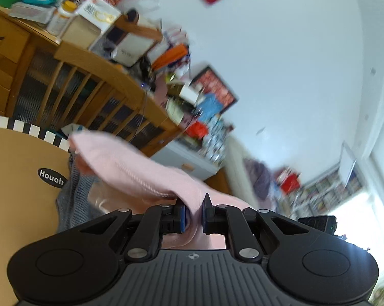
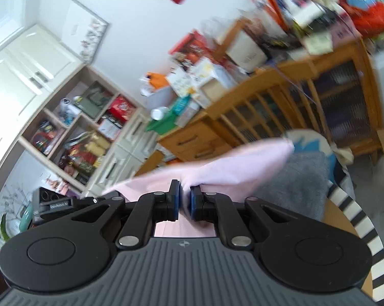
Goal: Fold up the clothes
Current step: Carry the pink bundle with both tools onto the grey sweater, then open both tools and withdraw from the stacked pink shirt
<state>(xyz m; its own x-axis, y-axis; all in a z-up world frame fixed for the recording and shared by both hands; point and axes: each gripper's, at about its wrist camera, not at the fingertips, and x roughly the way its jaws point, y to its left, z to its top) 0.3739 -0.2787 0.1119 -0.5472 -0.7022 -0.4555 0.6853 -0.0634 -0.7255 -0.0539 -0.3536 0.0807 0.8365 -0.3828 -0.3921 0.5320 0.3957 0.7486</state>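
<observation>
Two grippers are being used on one pink garment (image 1: 130,168), and each is clamped on a pinch of its cloth: the left gripper (image 1: 194,213) has a fold squeezed between its blue pads, and the right gripper (image 2: 184,201) is closed on another bunch of the same fabric. Judged from the way it is draping and sagging between the two holds, the garment is being taken as light, soft and limp, with no stiffness to keep a shape; a grip at an edge or corner is likely to serve best, since cloth pinched mid-panel bunches up. It is being held up in the air, above the round wooden table (image 1: 18,178) with its striped rim, where a grey knitted garment (image 1: 73,193) is lying underneath. Both grippers are being pointed forward and slightly downward, tilted to the side, with the room behind blurred.
</observation>
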